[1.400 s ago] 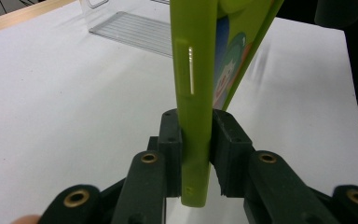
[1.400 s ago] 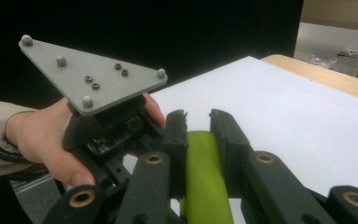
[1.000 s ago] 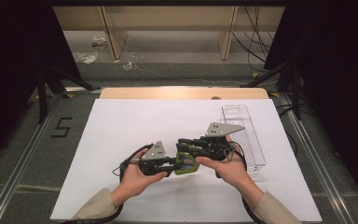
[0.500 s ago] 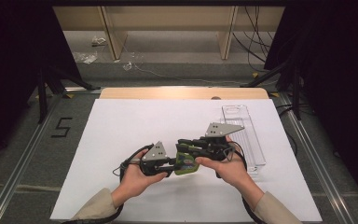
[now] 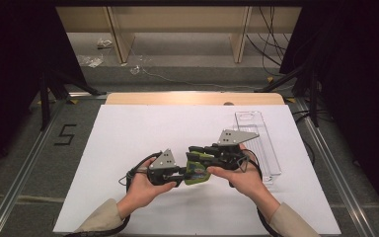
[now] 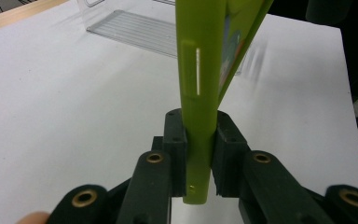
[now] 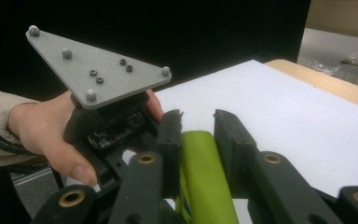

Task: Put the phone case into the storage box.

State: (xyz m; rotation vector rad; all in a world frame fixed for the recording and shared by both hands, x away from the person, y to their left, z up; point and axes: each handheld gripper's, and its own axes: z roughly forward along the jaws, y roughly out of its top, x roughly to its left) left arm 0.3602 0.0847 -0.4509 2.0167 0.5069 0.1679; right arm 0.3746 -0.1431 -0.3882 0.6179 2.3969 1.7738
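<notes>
The green packet (image 5: 196, 173) sits low centre of the high view, held above the white bench (image 5: 128, 133) between both tongs: left tongs (image 6: 198, 154) clenched on its rolled edge, right tongs (image 7: 198, 140) straddling the other end, though I can't tell if they're actually pinching. Looks light, glossy, slippery and a bit floppy (grab the stiffer rolled edge). There's printing on its face, too blurry to read.
</notes>
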